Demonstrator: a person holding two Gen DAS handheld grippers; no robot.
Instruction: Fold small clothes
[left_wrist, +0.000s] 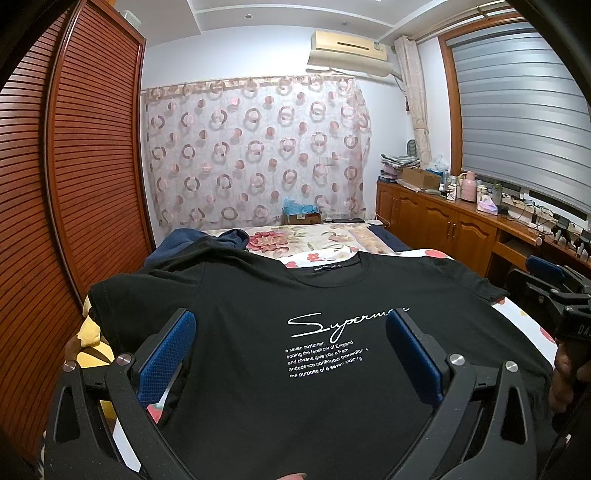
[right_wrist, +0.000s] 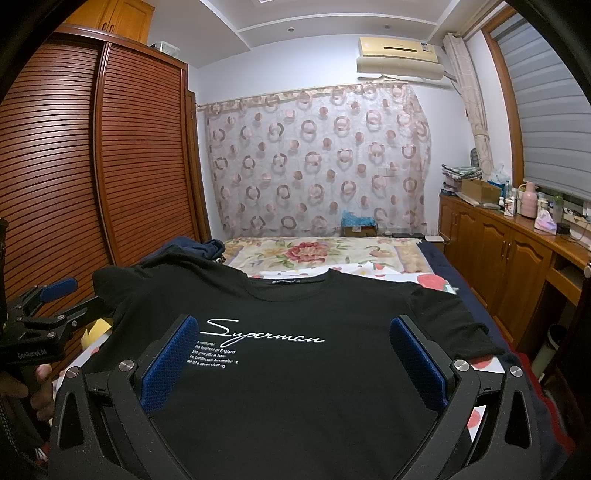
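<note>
A black T-shirt with white "Superman" script lies spread flat, front up, on the bed, collar away from me; it also shows in the right wrist view. My left gripper is open and empty, its blue pads wide apart above the shirt's lower left part. My right gripper is open and empty above the shirt's lower right part. The right gripper also shows at the right edge of the left view, and the left gripper at the left edge of the right view.
The bed has a floral sheet. Dark blue clothes lie at the shirt's far left. A slatted wooden wardrobe stands on the left. Wooden cabinets with clutter run along the right. A yellow item lies by the bed's left edge.
</note>
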